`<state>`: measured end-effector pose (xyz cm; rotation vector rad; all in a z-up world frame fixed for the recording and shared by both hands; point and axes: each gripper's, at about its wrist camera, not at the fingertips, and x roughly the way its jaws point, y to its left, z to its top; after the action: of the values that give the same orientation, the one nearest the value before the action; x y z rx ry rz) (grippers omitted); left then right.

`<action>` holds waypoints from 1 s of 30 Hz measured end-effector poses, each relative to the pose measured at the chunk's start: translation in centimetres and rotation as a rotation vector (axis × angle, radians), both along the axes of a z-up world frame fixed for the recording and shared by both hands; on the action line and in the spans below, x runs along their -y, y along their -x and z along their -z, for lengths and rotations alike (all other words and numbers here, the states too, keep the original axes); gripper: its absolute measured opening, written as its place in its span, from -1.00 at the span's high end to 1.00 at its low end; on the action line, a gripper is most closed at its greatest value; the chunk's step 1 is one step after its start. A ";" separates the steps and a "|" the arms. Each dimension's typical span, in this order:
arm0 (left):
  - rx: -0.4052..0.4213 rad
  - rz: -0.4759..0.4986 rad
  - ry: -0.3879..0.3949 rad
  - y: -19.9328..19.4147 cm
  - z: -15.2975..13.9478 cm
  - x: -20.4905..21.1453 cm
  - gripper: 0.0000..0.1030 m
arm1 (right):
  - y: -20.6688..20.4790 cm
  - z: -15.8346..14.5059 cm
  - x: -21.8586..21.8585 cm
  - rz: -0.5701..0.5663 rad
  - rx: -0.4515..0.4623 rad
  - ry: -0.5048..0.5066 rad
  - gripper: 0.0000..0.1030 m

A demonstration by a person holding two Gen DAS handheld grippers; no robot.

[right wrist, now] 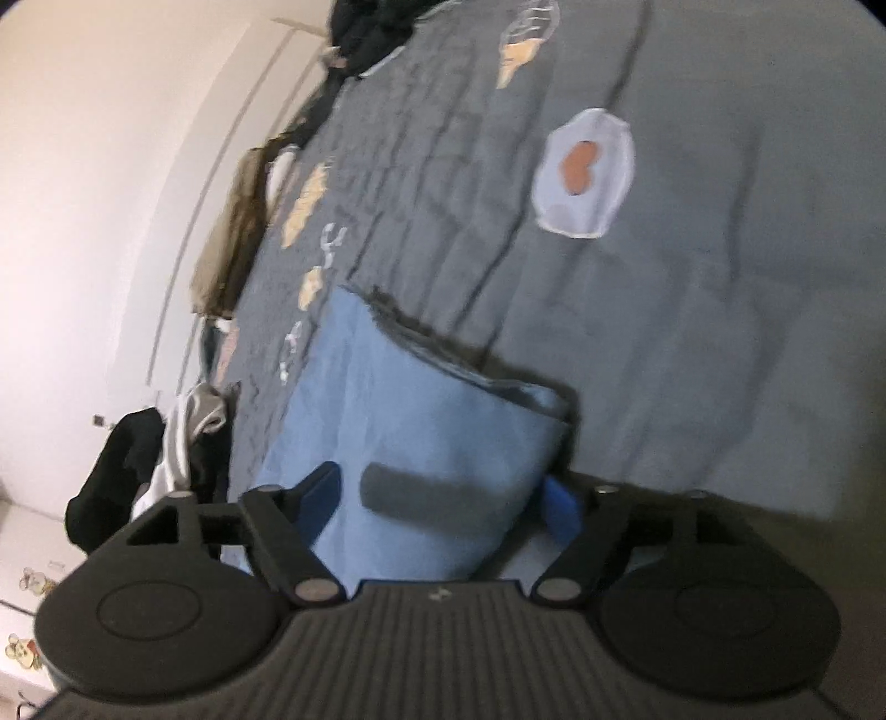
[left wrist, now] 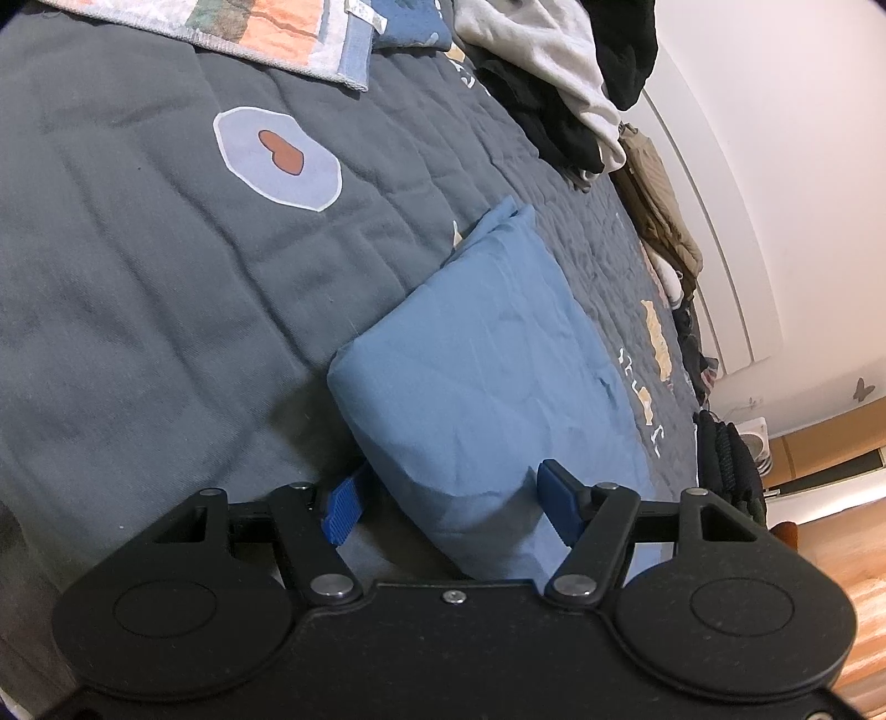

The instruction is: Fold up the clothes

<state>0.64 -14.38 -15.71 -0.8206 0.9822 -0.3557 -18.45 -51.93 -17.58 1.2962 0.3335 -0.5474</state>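
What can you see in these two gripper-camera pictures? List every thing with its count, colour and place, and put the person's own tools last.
Folded garment: one, blue, on the bedspread, between both grippers' fingers.
Bedspread: one, dark grey with printed patches, under everything.
Patterned cloth: one, orange, grey and white, at the far edge in the left wrist view.
Clothes heap: one, black and pale grey, far side of the bed.
Olive garment: one, at the bed's edge by the wall.
Wall: white, beyond the bed.
Left gripper: black with blue pads, around the folded garment's near end.
Right gripper: black with blue pads, jaws apart, at the garment's other end.
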 end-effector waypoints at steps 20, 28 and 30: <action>0.083 -0.049 -0.002 0.0 -1.0 -0.4 0.77 | 0.0 -2.0 0.3 -0.067 0.044 0.031 0.84; 0.087 -0.059 -0.009 1.4 -2.9 -1.3 0.94 | 1.7 -4.1 1.0 -0.081 0.057 0.009 0.86; 0.074 -0.046 -0.042 2.4 -3.0 -1.3 0.94 | 2.4 -4.4 1.1 -0.082 0.050 0.002 0.86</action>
<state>-1.77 -13.11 -12.68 -0.7857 0.8978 -0.3233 -20.84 -53.02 -13.14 1.2861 0.3429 -0.4447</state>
